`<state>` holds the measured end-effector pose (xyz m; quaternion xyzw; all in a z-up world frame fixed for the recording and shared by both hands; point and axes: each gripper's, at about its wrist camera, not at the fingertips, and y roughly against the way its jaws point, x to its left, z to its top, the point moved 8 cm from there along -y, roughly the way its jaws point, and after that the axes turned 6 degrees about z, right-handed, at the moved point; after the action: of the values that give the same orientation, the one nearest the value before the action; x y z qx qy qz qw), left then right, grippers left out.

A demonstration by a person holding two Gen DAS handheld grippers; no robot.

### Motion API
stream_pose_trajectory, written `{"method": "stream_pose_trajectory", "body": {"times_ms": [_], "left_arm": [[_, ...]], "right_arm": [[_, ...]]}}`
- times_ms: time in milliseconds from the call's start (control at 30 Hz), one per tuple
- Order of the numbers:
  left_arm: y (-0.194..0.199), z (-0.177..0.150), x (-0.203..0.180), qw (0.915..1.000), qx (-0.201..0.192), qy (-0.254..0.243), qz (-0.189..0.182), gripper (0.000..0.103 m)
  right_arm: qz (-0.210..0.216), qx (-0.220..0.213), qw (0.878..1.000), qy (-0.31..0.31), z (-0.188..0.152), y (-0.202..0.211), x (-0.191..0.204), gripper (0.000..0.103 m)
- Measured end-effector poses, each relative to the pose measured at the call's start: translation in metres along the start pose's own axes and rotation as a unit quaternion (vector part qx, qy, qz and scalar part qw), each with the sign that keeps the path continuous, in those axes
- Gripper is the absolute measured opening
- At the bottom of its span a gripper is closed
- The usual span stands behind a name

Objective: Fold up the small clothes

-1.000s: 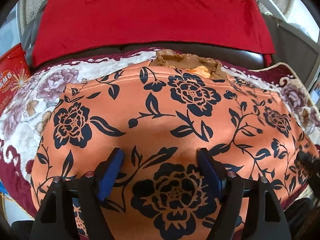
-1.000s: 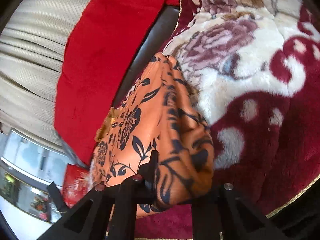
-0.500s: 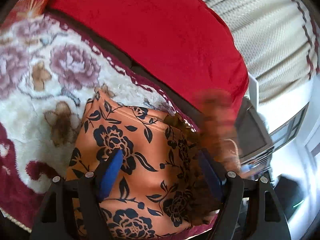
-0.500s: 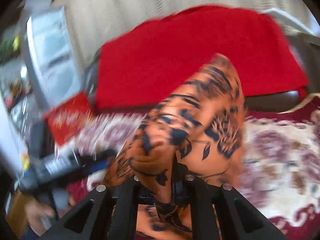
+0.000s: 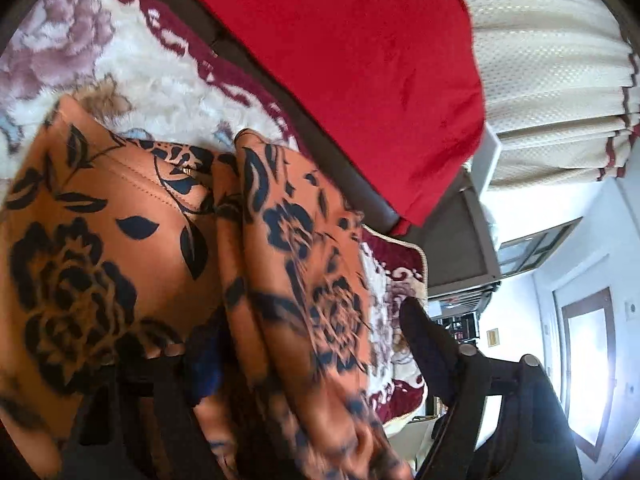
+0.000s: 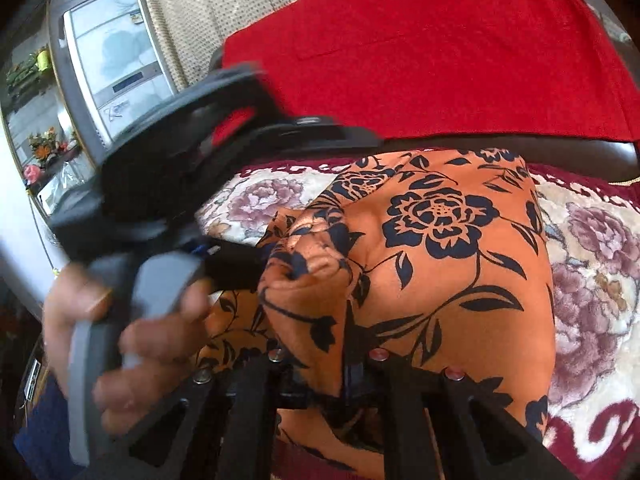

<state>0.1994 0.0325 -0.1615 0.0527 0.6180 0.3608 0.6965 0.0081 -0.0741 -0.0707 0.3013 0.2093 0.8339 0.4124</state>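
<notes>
My right gripper (image 6: pixel 352 364), clamped on the orange floral garment (image 6: pixel 440 264), has carried its edge across and over the rest, which earlier lay flat. My left gripper (image 5: pixel 312 344) has just been closing, with a raised fold now between its jaws.

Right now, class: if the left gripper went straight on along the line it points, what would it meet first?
Most likely the orange floral garment: a raised fold of it hangs between the left gripper fingers, whose jaws have just been closing. Depth beyond is unclear; the floral blanket lies behind.
</notes>
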Motion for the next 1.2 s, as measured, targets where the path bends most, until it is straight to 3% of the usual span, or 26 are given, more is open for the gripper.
{"method": "stream_pose_trajectory", "body": {"times_ms": [33, 67, 133, 233, 300, 400, 567, 667, 833, 933, 1000, 1067, 1133, 1167, 1200], "left_arm": [[-0.006, 0.001, 0.0, 0.9998, 0.009, -0.01, 0.013, 0.017], [-0.006, 0.003, 0.0, 0.9993, 0.005, -0.023, 0.03, 0.017], [0.012, 0.006, -0.016, 0.9976, -0.021, -0.062, 0.025, 0.016], [0.052, 0.01, -0.049, 0.9872, -0.066, -0.144, 0.019, 0.016], [0.079, 0.018, -0.051, 0.9818, -0.088, -0.167, 0.016, 0.016], [0.084, 0.03, -0.023, 0.9827, -0.081, -0.163, 0.036, 0.016], [0.054, 0.034, 0.064, 0.9885, -0.025, -0.11, 0.101, 0.016], [0.06, 0.03, 0.063, 0.9889, -0.029, -0.115, 0.089, 0.016], [0.083, 0.035, 0.048, 0.9852, -0.051, -0.145, 0.076, 0.017], [0.067, 0.029, 0.089, 0.9886, -0.017, -0.108, 0.104, 0.019], [0.065, 0.026, 0.105, 0.9903, -0.009, -0.086, 0.108, 0.024], [0.077, 0.028, 0.102, 0.99, -0.024, -0.084, 0.111, 0.029], [0.09, 0.029, 0.099, 0.9886, -0.039, -0.082, 0.12, 0.036], [0.094, 0.026, 0.099, 0.989, -0.038, -0.08, 0.119, 0.04], [0.099, 0.022, 0.099, 0.9901, -0.036, -0.076, 0.113, 0.042]], "right_arm": [[-0.001, 0.001, 1.0, 0.001, -0.002, 0.001, 0.0, 0.01], [-0.002, 0.002, 1.0, 0.004, -0.001, 0.001, 0.0, 0.01], [-0.009, -0.002, 1.0, 0.014, 0.006, 0.008, -0.002, 0.01], [0.005, -0.021, 0.999, 0.033, 0.022, 0.022, 0.021, 0.01], [0.017, -0.032, 0.998, 0.047, 0.032, 0.026, 0.041, 0.01], [0.034, -0.037, 0.997, 0.063, 0.04, 0.019, 0.072, 0.01], [0.045, 0.021, 0.998, 0.04, 0.017, -0.041, 0.08, 0.01], [0.041, 0.06, 0.997, 0.024, -0.004, -0.07, 0.076, 0.01], [0.049, 0.037, 0.998, 0.023, 0.012, -0.05, 0.082, 0.01], [0.047, 0.041, 0.998, 0.021, 0.006, -0.054, 0.088, 0.016], [0.048, 0.065, 0.997, 0.014, -0.017, -0.059, 0.082, 0.02], [0.05, 0.083, 0.995, 0.01, -0.03, -0.066, 0.08, 0.025], [0.058, 0.073, 0.995, 0.019, -0.029, -0.06, 0.081, 0.031], [0.066, 0.071, 0.995, 0.02, -0.028, -0.054, 0.083, 0.042], [0.078, 0.071, 0.994, 0.016, -0.03, -0.05, 0.084, 0.065]]}}
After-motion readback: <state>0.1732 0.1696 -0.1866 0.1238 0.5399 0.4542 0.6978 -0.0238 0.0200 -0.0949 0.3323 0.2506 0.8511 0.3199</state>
